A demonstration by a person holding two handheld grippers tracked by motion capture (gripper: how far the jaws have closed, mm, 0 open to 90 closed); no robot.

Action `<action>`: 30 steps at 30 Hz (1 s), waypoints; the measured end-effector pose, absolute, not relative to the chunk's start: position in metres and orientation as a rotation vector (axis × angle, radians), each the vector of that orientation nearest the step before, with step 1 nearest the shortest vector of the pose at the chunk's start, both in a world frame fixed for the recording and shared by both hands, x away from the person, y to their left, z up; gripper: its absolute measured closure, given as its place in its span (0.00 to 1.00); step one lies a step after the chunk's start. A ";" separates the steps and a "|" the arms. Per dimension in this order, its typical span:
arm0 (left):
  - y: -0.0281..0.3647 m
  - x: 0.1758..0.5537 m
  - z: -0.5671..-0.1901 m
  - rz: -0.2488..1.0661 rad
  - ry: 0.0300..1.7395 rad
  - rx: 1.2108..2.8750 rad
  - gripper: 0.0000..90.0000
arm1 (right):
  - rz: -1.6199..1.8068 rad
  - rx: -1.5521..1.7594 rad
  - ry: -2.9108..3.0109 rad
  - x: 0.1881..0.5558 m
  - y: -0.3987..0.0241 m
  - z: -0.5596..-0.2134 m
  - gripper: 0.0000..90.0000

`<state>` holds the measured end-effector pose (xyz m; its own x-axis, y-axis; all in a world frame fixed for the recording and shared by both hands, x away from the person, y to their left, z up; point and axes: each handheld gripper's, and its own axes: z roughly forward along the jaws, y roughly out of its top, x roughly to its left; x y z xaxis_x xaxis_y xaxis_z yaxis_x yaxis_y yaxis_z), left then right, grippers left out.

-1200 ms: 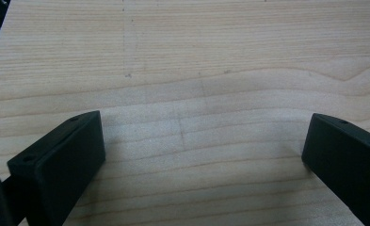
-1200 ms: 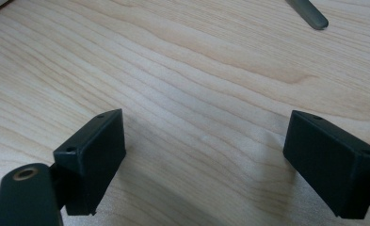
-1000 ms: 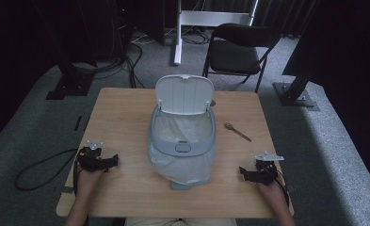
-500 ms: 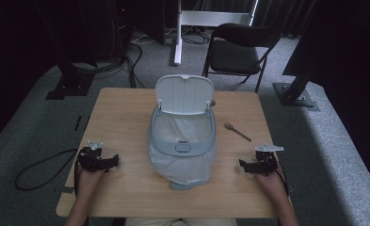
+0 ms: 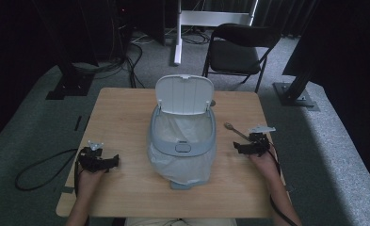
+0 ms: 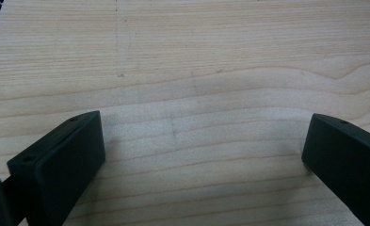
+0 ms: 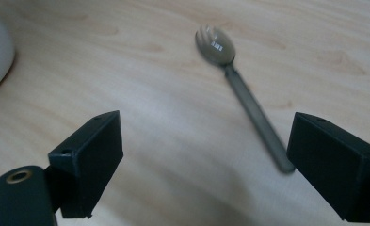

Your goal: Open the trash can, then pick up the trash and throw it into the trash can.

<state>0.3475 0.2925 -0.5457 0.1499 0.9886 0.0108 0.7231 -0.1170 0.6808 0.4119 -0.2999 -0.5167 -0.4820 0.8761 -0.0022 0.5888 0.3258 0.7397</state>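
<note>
Both grippers (image 5: 237,147) wide beside spork (image 7: 243,92)

Light wooden surface (image 5: 121,113) with rounded corners, standing on grey carpet. At its centre stands a pale grey-blue bin (image 5: 182,141), lid raised upright at the far side, lined with a translucent bag that drapes over its front. To the right of the bin, apart from it, a greyish spork (image 5: 234,131) lies flat on the wood, head toward the far side, handle angled toward the near right.
</note>
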 end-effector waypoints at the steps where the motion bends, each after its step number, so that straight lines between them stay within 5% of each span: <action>1: 0.292 0.347 -0.546 0.651 1.628 1.901 0.00 | 0.967 1.299 2.193 0.416 -0.300 -0.517 0.12; 16: 0.292 0.347 -0.546 0.652 1.626 1.900 0.00 | 0.898 1.344 2.216 0.466 -0.287 -0.525 0.12; 30: 0.292 0.347 -0.546 0.651 1.625 1.900 0.00 | 0.815 1.368 2.230 0.475 -0.286 -0.537 0.19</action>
